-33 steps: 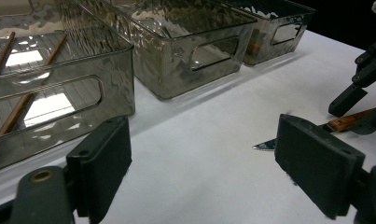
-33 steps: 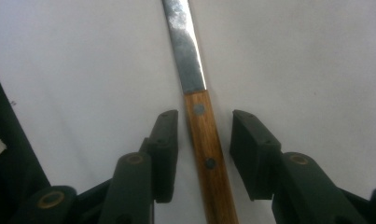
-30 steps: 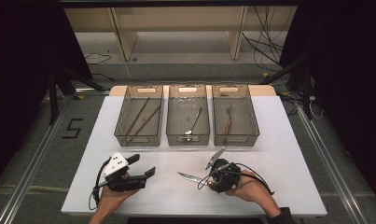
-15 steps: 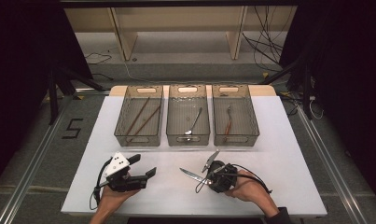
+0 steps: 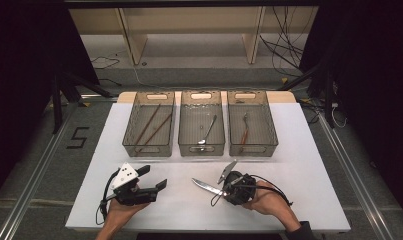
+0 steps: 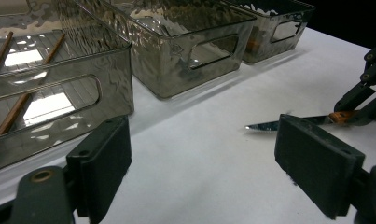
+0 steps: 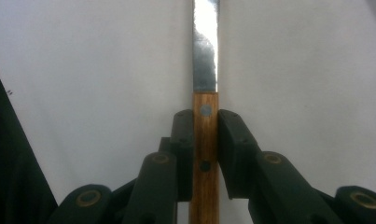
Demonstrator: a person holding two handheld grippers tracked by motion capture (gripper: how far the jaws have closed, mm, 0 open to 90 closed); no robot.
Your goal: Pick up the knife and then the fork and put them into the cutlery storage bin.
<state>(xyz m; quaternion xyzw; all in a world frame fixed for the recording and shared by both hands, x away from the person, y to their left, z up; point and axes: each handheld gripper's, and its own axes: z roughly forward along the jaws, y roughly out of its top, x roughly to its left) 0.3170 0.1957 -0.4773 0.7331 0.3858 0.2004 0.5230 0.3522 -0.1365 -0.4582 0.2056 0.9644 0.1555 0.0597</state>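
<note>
1. On the near right of the white surface (image 5: 299, 150), the right claw (image 5: 224, 184) pinches a knife (image 5: 205, 186) by its wooden handle; the right gripper view shows both pads pressed flat against the handle's sides, just behind the first rivet. Its jaws have just been closing, with the handle between them.
2. The knife's steel blade sticks out leftward from the claw, its tip pointing toward the middle of the surface. In the left gripper view the blade shows low over the white cover; whether it touches cannot be told.
3. On the near left, the left claw (image 5: 151, 177) is spread wide with nothing between its pads, pointing right toward the knife and well apart from it.
4. Across the far half of the surface stand three smoky clear bins in a row.
5. The left bin (image 5: 149, 150) holds wooden chopsticks (image 5: 150, 124) lying lengthwise.
6. The middle bin (image 5: 201, 148) holds a metal spoon (image 5: 207, 131).
7. The right bin (image 5: 253, 149) holds a fork with a wooden handle (image 5: 244, 129).
</note>
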